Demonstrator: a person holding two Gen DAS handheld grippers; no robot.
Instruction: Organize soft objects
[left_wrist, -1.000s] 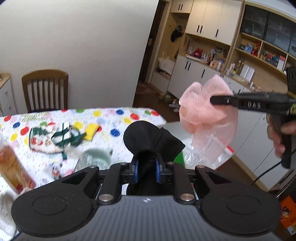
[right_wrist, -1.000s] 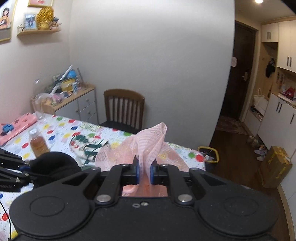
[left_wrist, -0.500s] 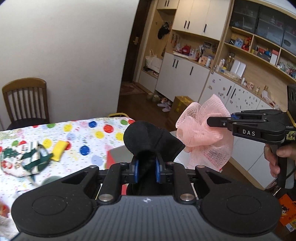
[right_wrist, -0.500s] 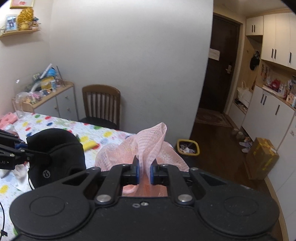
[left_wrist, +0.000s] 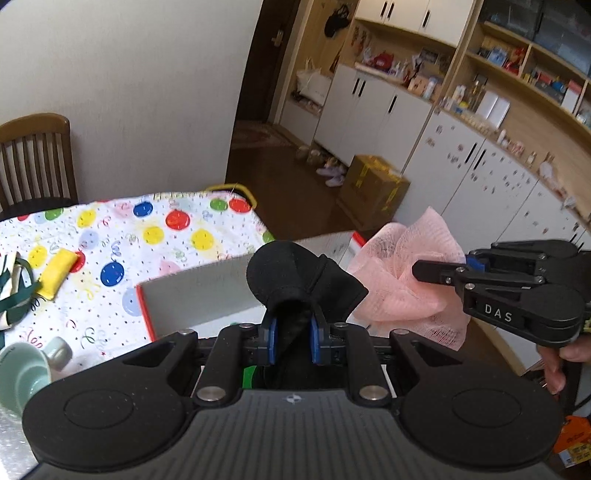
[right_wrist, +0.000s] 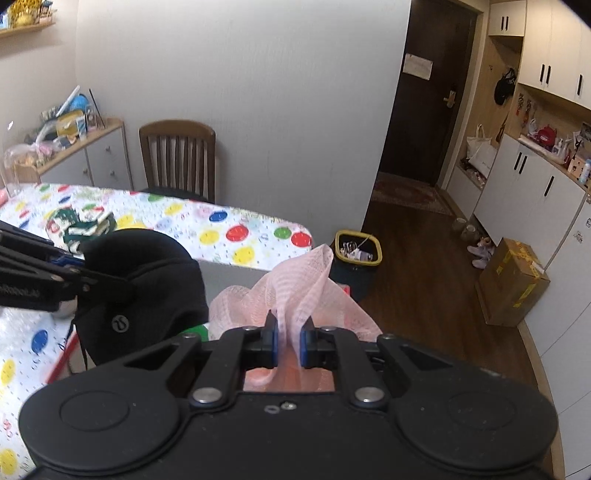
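Left wrist view first: left gripper clamped tight on a black beanie, blue pads pinching the fabric w/ only a narrow gap, hat bulging up and fwd above the fingers. It hangs over a grey box with a red rim at the edge of the polka-dot tablecloth. Looks like the box is the drop spot for soft stuff, hence the hover right above it. To the right, right gripper comes in sideways, tips buried in a pink mesh bath pouf, also near the box's far corner. A hand grips its handle at the bottom right. Left on the cloth: yellow soft pad, green-and-white fabric bundle, pale green cup — prob. the soft ones are next in line.

Right wrist view: right gripper's jaws nearly together, pinching a thin fold of the pouf, rest of the mesh billowing around and below the fingers. Pinched by a fold bc mesh compresses, so a small bite holds it fine. Beanie sits just to the left, held by the other gripper, small round logo showing; the two items are close beside each other, can't tell if touching. Box mostly hidden under both; a strip of red rim peeks out bottom left. Both items in the air, neither in the box yet.
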